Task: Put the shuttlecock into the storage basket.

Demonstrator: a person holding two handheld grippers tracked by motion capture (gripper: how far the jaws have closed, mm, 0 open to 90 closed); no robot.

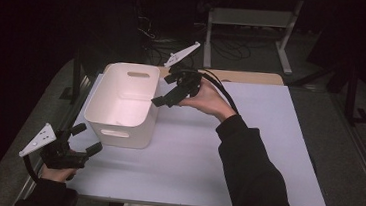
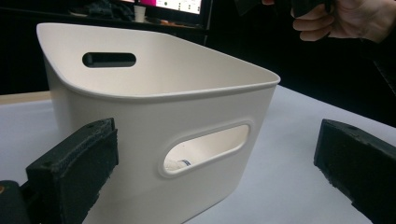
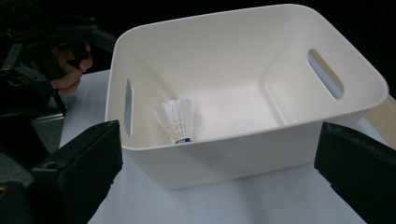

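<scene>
Right gripper point(image 3: 219, 177) jaws wide, empty | left gripper point(image 2: 215, 177) likewise | white bin point(image 3: 233, 154): shuttlecock point(image 3: 180, 119) inside

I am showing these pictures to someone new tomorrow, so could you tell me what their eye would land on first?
The white bin stands out against the dark room, on the left part of the white table. Inside it, a white shuttlecock sits against one wall. The right gripper hangs open at the bin's right rim, while the left gripper waits open near the bin's front left corner.
</scene>
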